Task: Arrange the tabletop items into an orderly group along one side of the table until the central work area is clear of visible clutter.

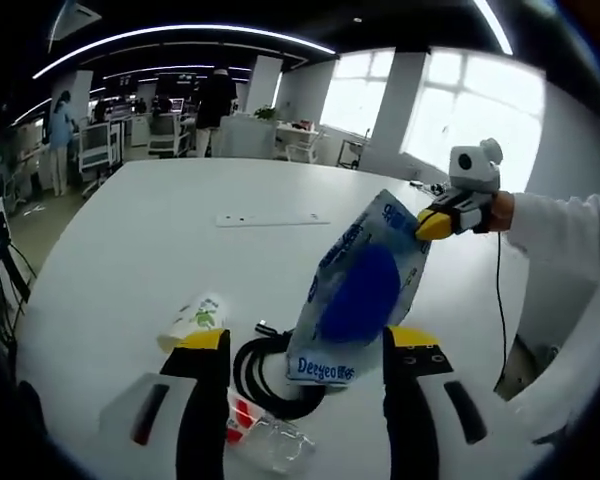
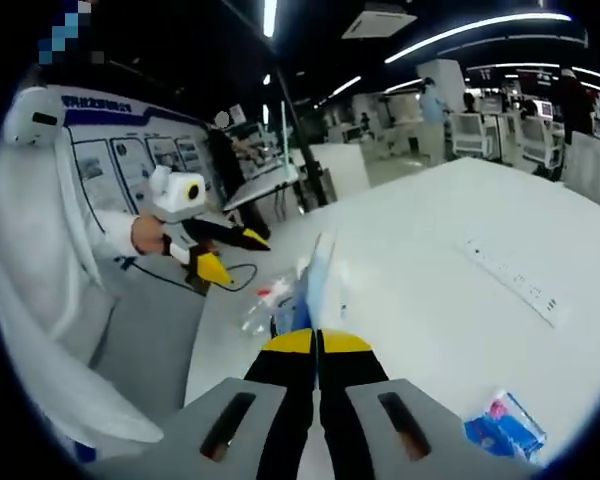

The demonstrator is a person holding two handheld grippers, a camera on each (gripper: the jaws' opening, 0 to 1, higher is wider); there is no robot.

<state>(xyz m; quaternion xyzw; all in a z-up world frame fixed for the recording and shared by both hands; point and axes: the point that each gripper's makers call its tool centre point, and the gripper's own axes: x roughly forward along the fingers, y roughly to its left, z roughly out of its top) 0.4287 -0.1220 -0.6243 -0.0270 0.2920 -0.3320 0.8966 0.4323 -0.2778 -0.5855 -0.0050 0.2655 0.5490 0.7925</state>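
My right gripper (image 2: pixel 316 345) was clamped on the top corner of a glossy blue pouch (image 1: pixel 355 290), lifted above the smooth white table (image 1: pixel 130 260). My left gripper (image 1: pixel 305 345) stood wide open, empty, over a black cable coil (image 1: pixel 265 375) and crinkly clear wrapper (image 1: pixel 270 440).

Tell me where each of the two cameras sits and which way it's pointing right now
Left gripper view: rides the open left gripper, looking across the white table at a blue pouch over a black cable coil; a white sleeve shows.
Right gripper view: rides the right gripper, shut on the pouch's edge, facing along the table's near edge; the person's sleeve shows.
Shared: pouch, table, each other's gripper.
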